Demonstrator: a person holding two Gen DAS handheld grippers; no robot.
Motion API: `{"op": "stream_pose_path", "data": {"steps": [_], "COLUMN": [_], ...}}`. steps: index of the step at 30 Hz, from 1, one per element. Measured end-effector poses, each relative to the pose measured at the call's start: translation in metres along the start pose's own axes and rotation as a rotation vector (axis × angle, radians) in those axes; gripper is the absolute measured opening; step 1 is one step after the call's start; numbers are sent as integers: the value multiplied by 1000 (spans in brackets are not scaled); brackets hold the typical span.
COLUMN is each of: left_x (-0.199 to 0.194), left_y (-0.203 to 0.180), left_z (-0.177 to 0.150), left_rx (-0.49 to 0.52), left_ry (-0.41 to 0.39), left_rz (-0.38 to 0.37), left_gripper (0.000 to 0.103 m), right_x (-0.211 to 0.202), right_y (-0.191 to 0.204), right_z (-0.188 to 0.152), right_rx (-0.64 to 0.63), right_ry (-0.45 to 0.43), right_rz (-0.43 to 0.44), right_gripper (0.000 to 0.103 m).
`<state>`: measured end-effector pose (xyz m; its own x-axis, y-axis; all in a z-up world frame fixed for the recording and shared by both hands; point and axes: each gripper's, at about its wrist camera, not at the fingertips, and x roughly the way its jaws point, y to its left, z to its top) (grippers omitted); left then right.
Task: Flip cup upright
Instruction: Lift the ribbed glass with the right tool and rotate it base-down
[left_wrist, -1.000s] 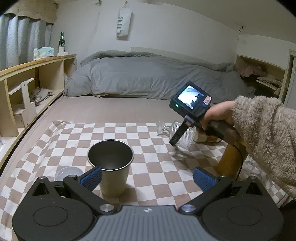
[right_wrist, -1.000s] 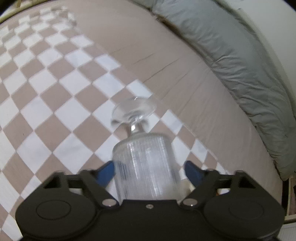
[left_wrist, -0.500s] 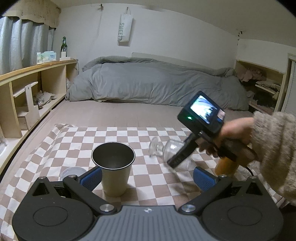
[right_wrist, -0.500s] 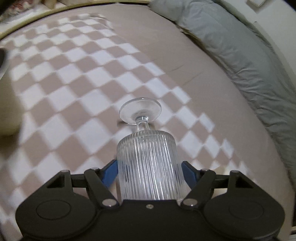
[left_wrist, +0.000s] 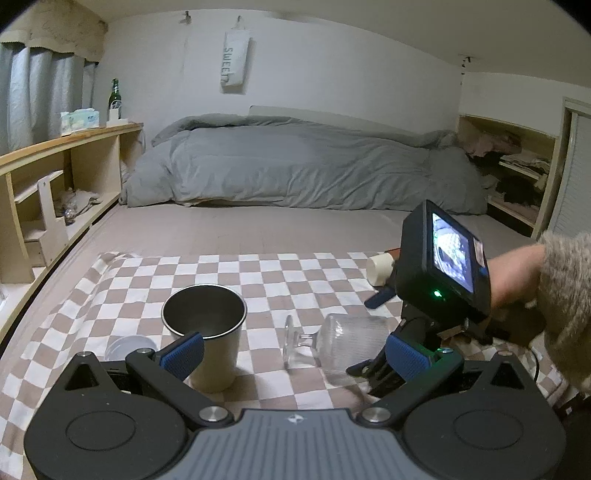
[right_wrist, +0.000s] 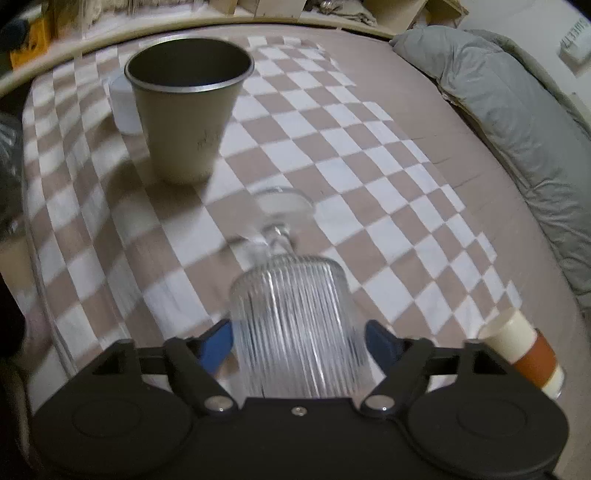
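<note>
- The right tool (right_wrist: 298, 341) grips a clear ribbed glass cup with a short stem and round foot (right_wrist: 295, 314); its blue pads (right_wrist: 216, 343) press on either side of the bowl.
- The cup is roughly horizontal, foot pointing away from the tool, low over the brown-and-white checkered cloth (right_wrist: 332, 147) on the bed; whether it touches the cloth cannot be told.
- The left tool (left_wrist: 293, 354) is spread wide, holding nothing, its left pad in front of an upright grey metal tumbler (left_wrist: 205, 325).
- A cream and orange cylinder (right_wrist: 524, 350) lies on the cloth near the right tool.
</note>
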<state>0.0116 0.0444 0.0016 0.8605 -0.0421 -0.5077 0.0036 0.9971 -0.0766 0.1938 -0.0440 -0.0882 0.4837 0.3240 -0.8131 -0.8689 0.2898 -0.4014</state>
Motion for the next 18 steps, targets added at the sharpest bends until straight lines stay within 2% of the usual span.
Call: {"op": "stream_pose_path", "data": {"steps": [4, 7, 9, 10, 12, 13, 15, 18], "left_x": [8, 21, 34, 40, 54, 63, 81, 106], "left_y": [0, -3, -6, -8, -10, -10, -10, -12], "left_z": [2, 6, 10, 11, 12, 13, 14, 14], "left_rx": [1, 26, 66, 85, 111, 122, 127, 125], "left_ry": [30, 89, 129, 145, 170, 186, 213, 259], "left_rz": [-32, -88, -116, -120, -111, -97, -63, -36], "left_gripper": [103, 101, 87, 84, 68, 63, 49, 38], "right_x": [-8, -13, -13, -13, -12, -11, -9, -11], "right_y": [6, 7, 1, -1, -2, 0, 2, 2], "right_z": [-2, -2, -2, -4, -8, -10, -15, -21], "right_rx": [-159, -245, -243, -235, -225, -223, -217, -192], "right_ry": [22, 27, 27, 27, 20, 17, -7, -44], "right_rz": [-99, -182, -184, -179, -170, -168, -181, -184], "right_gripper": [90, 85, 79, 77, 71, 67, 65, 65]}}
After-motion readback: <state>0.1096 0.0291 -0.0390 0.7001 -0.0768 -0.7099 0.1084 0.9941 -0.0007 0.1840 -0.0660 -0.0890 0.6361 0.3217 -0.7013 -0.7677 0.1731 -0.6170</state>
